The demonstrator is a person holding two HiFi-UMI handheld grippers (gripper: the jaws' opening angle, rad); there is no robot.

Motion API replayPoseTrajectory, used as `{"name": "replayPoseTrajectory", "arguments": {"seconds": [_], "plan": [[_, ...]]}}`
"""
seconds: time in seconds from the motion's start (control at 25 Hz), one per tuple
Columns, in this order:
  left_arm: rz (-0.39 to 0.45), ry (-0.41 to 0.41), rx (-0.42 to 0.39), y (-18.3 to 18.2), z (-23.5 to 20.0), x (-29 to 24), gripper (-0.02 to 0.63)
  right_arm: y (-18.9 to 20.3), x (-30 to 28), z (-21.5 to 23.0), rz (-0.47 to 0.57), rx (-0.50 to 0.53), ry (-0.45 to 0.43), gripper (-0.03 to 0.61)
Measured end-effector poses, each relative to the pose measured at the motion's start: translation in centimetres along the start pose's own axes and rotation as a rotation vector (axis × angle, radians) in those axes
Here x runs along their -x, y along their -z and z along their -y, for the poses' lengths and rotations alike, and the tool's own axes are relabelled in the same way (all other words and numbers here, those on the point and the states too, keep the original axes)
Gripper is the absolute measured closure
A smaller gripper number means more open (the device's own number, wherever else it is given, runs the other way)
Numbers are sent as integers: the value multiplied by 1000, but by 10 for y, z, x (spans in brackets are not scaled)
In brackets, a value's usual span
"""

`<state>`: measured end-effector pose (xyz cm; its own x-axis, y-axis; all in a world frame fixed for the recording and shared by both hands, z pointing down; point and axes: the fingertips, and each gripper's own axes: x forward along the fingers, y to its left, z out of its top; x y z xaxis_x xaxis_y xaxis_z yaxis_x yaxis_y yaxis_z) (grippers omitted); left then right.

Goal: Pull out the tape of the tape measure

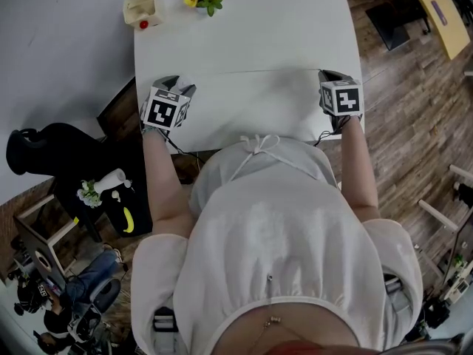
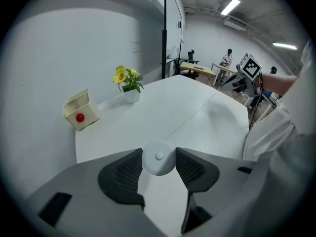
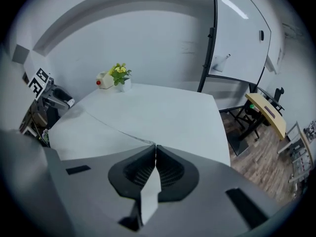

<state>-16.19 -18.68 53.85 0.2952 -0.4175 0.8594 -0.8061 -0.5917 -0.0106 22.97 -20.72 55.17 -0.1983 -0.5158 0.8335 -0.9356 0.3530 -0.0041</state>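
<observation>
Left gripper [image 2: 158, 154]: jaws partly apart, clamping the round white plastic tape measure [image 2: 159, 163] at the near left edge of the white table [image 1: 244, 28]. Right gripper [image 3: 154, 147], near right: we see its jaws closed on the thin white tape [image 3: 119, 128], which stretches leftward.

Right gripper [image 3: 154, 147] pinched shut at the near edge of a white desk [image 3: 168, 110]

Its dark ribbed pads meet tip to tip. A thin pale tape [image 3: 113, 125] runs from the tips leftward over the desk. At the far edge, a yellow-flowered plant [image 3: 120, 75] stands just beside a cream box [image 3: 102, 81] with a red dot.
</observation>
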Motion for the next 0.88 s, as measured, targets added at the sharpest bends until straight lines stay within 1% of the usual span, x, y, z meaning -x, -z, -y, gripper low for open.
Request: {"name": "replayPoseTrajectory", "arguments": {"seconds": [0.16,0.4,0.64,0.76,0.88], "plan": [[13,29,4,-5,5,-5,387,-2,-6,-11,-2,-6,-30,566],[-13,62,-23,-11,14,-18,387,-5,-17,-26,-12,0,-73,566],[-56,83,-29,-5,9,-38,387,5,-36,-27,-68,47,-33,566],[-88,95,-30,0,5,-52,387,8,-48,-28,-87,28,-40,565],[-108,109,-8,4,1,-65,387,11,-59,-28,-105,1,-53,565]]}}
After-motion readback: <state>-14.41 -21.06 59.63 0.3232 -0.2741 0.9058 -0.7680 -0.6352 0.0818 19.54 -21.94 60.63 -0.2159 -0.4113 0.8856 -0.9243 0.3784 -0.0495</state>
